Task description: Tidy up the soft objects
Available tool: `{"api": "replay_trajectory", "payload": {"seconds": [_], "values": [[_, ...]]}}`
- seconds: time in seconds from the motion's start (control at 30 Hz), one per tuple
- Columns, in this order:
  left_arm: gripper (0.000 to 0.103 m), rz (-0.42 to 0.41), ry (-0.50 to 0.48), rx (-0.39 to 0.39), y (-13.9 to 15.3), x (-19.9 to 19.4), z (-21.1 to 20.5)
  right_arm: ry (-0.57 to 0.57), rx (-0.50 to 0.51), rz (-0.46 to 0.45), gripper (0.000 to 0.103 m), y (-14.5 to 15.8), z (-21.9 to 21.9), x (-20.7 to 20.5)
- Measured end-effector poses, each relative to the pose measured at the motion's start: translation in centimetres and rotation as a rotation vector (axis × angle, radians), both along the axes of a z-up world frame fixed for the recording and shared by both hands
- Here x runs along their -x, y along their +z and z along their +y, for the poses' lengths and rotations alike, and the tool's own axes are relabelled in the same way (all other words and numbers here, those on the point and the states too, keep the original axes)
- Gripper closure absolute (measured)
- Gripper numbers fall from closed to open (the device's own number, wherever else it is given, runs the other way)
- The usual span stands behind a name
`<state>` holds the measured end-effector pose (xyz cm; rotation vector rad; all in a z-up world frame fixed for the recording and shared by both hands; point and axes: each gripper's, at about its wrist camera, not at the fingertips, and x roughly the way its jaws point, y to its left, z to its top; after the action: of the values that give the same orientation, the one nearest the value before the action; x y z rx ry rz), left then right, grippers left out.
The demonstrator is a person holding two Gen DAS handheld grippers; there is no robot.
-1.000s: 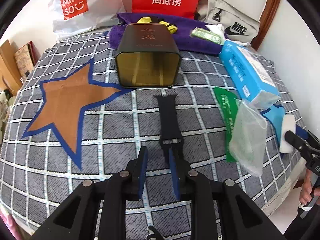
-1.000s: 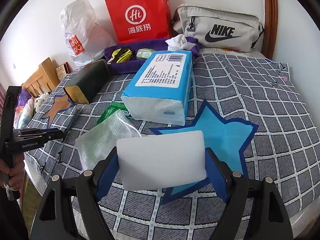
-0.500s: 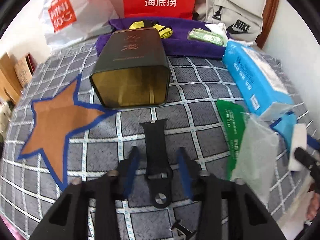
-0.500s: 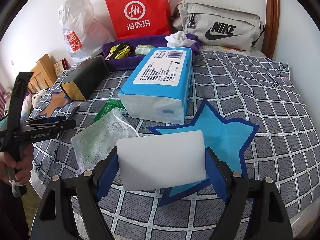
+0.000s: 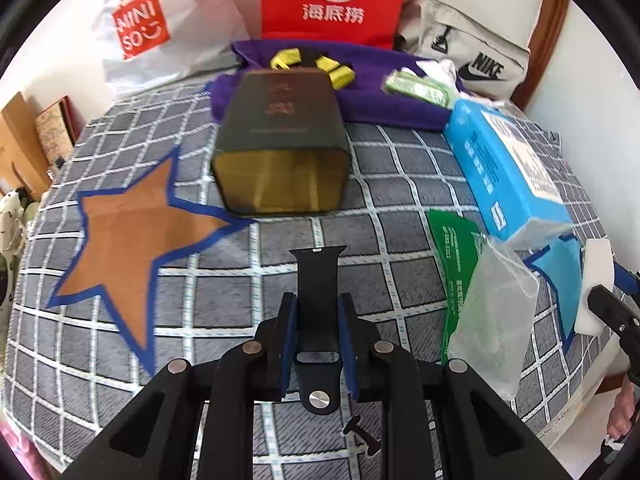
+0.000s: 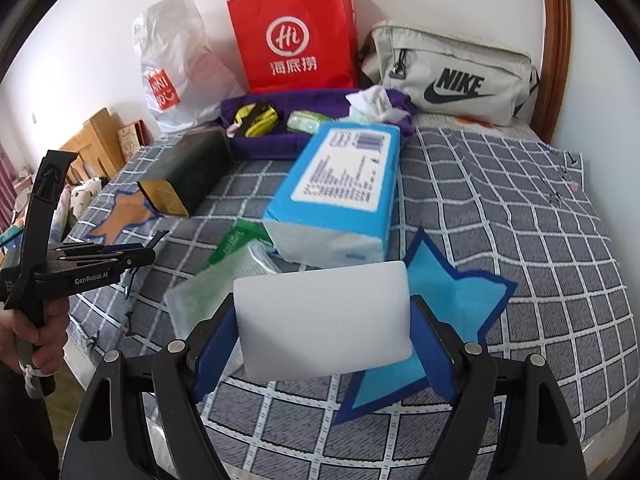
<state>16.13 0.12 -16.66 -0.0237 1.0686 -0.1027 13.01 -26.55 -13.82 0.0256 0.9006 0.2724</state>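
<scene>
Left gripper (image 5: 316, 336): jaws have just been closing and are now clamping the black strap (image 5: 318, 280) by its edges. A second ago the pads were sitting narrow and short of the strap; half a second ago they were spread wide on either side of it. The strap's buckle end with its silver stud is sitting back between the fingers (image 5: 286, 344), and the free end is pointing toward the tin (image 5: 280, 160).

Right gripper (image 6: 322, 332): jaws are standing wide and pressing on both ends of the white sponge (image 6: 322, 320), which is filling the gap between the fingers (image 6: 214, 344). This grip is looking the same as a second ago.

Landmark: the tin, lying on its side on the checked blanket (image 5: 200, 272), open gold mouth facing the left gripper.
- Strap: lying just in front of the tin's mouth, apart from it.
- Orange star (image 5: 128, 248): lying left of the tin, one tip touching its near corner.
- Purple towel (image 5: 380, 96): lying behind the tin, bearing a yellow item (image 5: 340, 74) and a green packet (image 5: 420, 88).
- Blue tissue pack (image 5: 508, 176): lying right of the tin.
- Green sachet (image 5: 452, 260) and mesh pouch (image 5: 492, 320): lying right of the tin and nearer, the pouch overlapping the sachet.
- Sponge: being held up beyond the pouch, over the blue star (image 6: 452, 304).
- Red bag (image 5: 332, 0), white bag (image 5: 152, 28), grey bag (image 5: 472, 56): standing behind the towel against the wall.
</scene>
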Motion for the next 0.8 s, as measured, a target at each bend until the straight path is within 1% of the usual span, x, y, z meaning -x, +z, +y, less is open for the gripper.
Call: {"api": "replay_trajectory", "payload": {"seconds": [0.1, 0.2, 0.3, 0.4, 0.63, 0.8], "values": [[0.083, -0.021, 0.028, 0.003, 1.1, 0.2, 0.7, 0.002, -0.019, -0.012, 0.022, 0.9, 0.1, 0.0], [0.083, -0.053, 0.041, -0.009, 2.6, 0.3, 1.1, 0.008, -0.021, -0.034, 0.022, 1.9, 0.3, -0.1], [0.083, -0.083, 0.054, -0.028, 4.1, -0.1, 1.5, 0.016, -0.02, -0.055, 0.022, 3.1, 0.6, -0.5], [0.083, -0.107, 0.066, -0.03, 5.6, -0.9, 1.7, 0.029, -0.002, -0.08, 0.022, 4.4, 0.9, -1.2], [0.083, -0.16, 0.082, -0.044, 8.6, -3.5, 2.0, 0.018, 0.009, -0.127, 0.022, 7.0, 1.0, -4.0], [0.083, -0.189, 0.083, -0.05, 10.2, -5.4, 1.9, 0.002, -0.008, -0.158, 0.022, 8.4, 0.9, -6.4]]}}
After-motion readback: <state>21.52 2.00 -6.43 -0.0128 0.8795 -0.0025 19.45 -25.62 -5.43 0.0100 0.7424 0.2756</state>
